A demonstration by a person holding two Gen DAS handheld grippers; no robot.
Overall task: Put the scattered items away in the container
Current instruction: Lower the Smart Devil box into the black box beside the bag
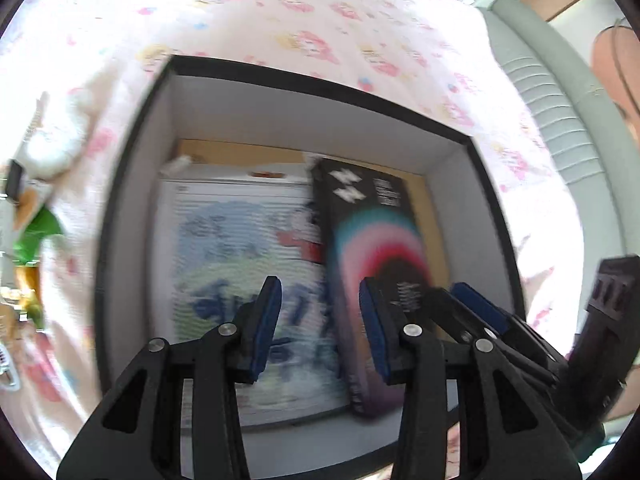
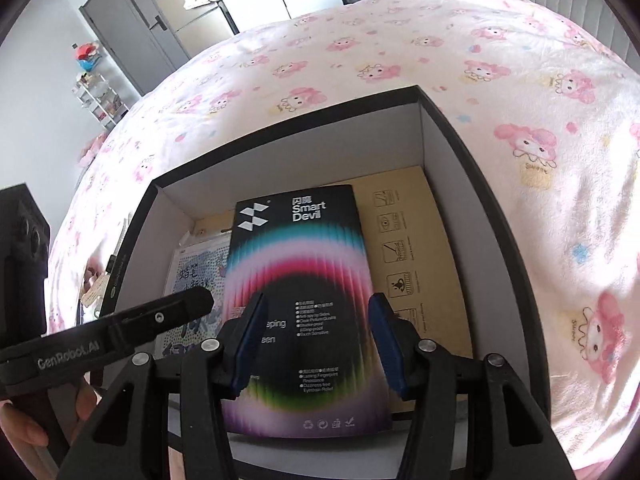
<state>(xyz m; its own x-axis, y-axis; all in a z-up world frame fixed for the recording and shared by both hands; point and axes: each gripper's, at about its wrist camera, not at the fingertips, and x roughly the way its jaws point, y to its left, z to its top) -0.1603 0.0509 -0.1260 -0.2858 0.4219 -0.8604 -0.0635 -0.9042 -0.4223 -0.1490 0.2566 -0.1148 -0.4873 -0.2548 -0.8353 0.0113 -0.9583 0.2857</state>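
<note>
A black-rimmed box with white inner walls (image 1: pixel 300 116) (image 2: pixel 460 152) sits on the bed. Inside lie a black "Smart Devil" package with rainbow arcs (image 1: pixel 372 232) (image 2: pixel 308 264), a white printed sheet with blue characters (image 1: pixel 240 248) (image 2: pixel 196 268) and a tan card (image 2: pixel 416 264). My left gripper (image 1: pixel 320 328) is open and empty above the box, over the sheet and package. My right gripper (image 2: pixel 316 344) is open and empty above the black package. The right gripper's fingers (image 1: pixel 480 308) show beside the left one. The left gripper's finger (image 2: pixel 160 316) shows at the left of the right wrist view.
The bed has a white sheet with pink cartoon print (image 2: pixel 400 60). A grey padded headboard (image 1: pixel 560 120) lies to the right. A green toy (image 1: pixel 36 236) and small items (image 1: pixel 52 144) lie left of the box. A door (image 2: pixel 132 32) and a shelf (image 2: pixel 96 92) stand beyond the bed.
</note>
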